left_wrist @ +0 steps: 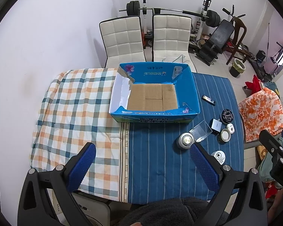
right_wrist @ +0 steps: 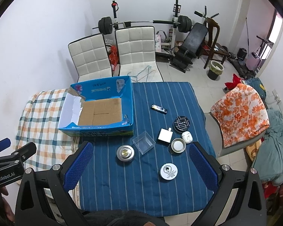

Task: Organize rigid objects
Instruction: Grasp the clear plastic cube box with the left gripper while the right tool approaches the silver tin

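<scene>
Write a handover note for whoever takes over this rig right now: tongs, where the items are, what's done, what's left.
Left tongs: open, holding nothing, above the near table edge.
Right tongs: open, holding nothing, above the blue cloth.
Box: blue, open, nothing inside, at the seam of the two cloths.
Still loose on the blue cloth, right of the box: silver disc, clear case, white tin, white block, small bowl, black compact, earbud case, dark bar.
Done: nothing in the box yet.
Left: presumably move all eight into the box.
</scene>
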`<state>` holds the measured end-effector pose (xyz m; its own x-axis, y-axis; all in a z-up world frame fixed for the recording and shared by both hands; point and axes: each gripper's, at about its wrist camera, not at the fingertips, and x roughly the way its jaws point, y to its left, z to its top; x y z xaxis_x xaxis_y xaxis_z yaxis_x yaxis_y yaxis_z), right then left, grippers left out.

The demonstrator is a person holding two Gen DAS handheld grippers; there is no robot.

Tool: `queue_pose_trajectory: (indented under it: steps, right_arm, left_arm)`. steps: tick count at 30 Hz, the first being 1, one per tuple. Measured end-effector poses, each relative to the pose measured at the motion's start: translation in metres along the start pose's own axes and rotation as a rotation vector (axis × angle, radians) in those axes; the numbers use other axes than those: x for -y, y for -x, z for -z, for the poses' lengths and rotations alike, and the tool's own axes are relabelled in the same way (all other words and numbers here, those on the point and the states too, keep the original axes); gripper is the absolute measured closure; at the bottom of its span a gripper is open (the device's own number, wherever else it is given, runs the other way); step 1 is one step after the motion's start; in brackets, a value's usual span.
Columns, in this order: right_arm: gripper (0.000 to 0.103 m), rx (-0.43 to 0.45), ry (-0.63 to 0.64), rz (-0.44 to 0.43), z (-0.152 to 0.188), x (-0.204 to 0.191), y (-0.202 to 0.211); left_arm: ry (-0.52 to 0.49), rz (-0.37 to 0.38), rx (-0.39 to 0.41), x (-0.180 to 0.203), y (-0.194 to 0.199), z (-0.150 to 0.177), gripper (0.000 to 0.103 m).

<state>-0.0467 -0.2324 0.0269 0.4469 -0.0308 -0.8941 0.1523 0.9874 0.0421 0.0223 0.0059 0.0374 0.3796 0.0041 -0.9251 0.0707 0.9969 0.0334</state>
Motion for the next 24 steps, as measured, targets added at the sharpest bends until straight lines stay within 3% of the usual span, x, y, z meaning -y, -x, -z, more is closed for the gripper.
queue_pose_trajectory:
  steps: [5,10,17,24]
  right_arm:
    - [0.000,-0.062,-0.084,0.018,0.003,0.032,-0.034]
    - [0.000,-0.161,-0.159,0.039,0.015,0.071,-0.101]
    - [0.000,-0.275,-0.178,0.101,0.032,0.116,-0.198]
    - [0.000,-0.322,-0.283,0.094,0.024,0.165,-0.252]
  left_arm:
    - [-0.022,0.016,0.001,0.006,-0.015,-0.016,0.000]
    - [-0.069,0.047,-0.005,0.033,-0.057,0.002,0.000]
    - [-0.174,0.052,-0.129,0.087,-0.155,0.012,0.001]
    - [-0.112,0.202,-0.304,0.142,-0.225,0.006,0.001]
